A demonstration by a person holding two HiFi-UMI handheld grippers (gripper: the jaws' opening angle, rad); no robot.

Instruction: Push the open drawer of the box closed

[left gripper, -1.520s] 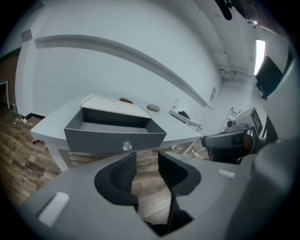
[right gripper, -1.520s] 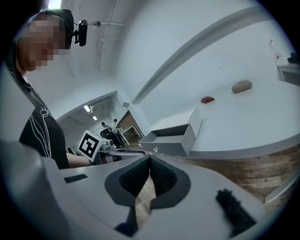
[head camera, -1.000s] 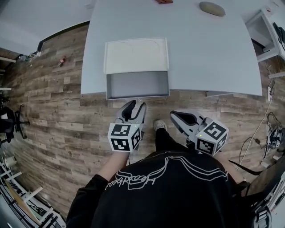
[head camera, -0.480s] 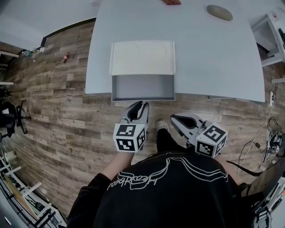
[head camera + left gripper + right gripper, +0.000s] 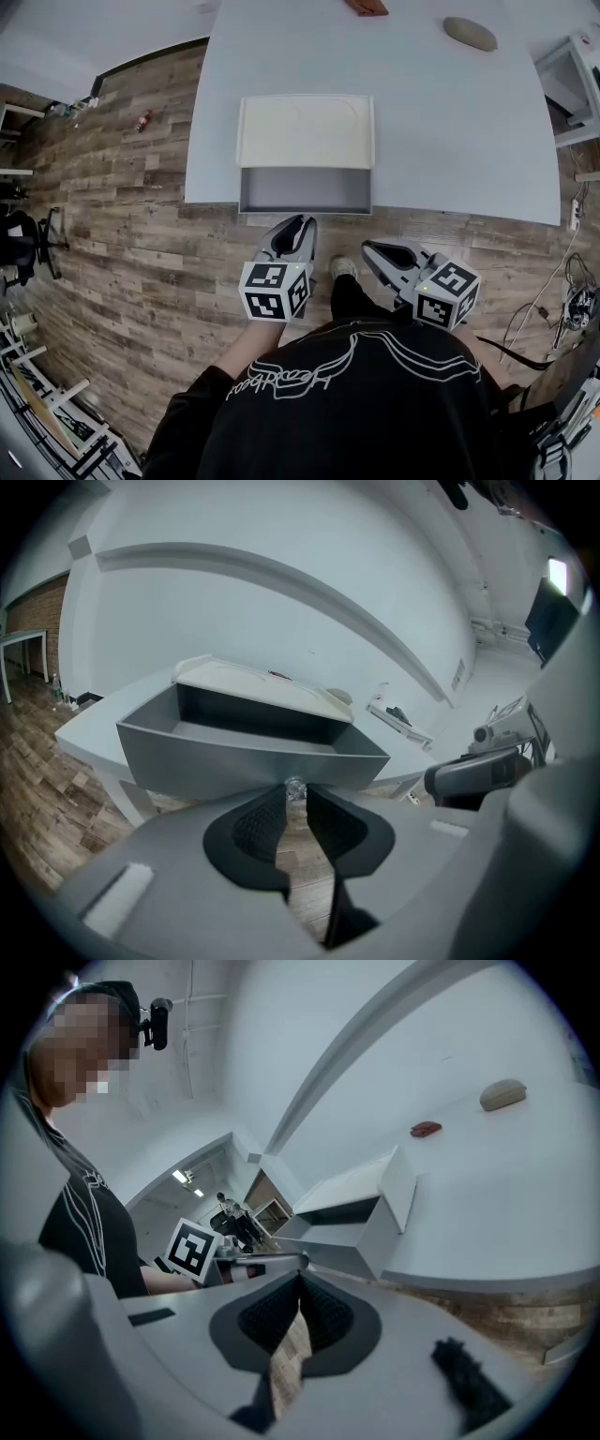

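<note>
A white box (image 5: 306,129) lies at the near edge of the white table (image 5: 450,122), and its grey drawer (image 5: 305,190) stands pulled out over the table edge toward me. My left gripper (image 5: 302,223) is at the middle of the drawer front (image 5: 244,752). Its jaws are closing, with a small clear knob (image 5: 295,787) of the drawer pinched between the tips. My right gripper (image 5: 370,248) hangs lower right of the drawer, clear of it, shut with nothing in it. In the right gripper view the box (image 5: 361,1218) shows ahead and to the right.
A red thing (image 5: 366,7) and a grey oval thing (image 5: 471,34) lie at the table's far side. A white shelf unit (image 5: 572,84) stands at the right. The floor below is wood planks, with the person's shoe (image 5: 342,267) between the grippers.
My left gripper's jaws have narrowed from wide open down onto the knob at the drawer front. The drawer shows slightly less far out of the box. The right gripper has barely moved.
</note>
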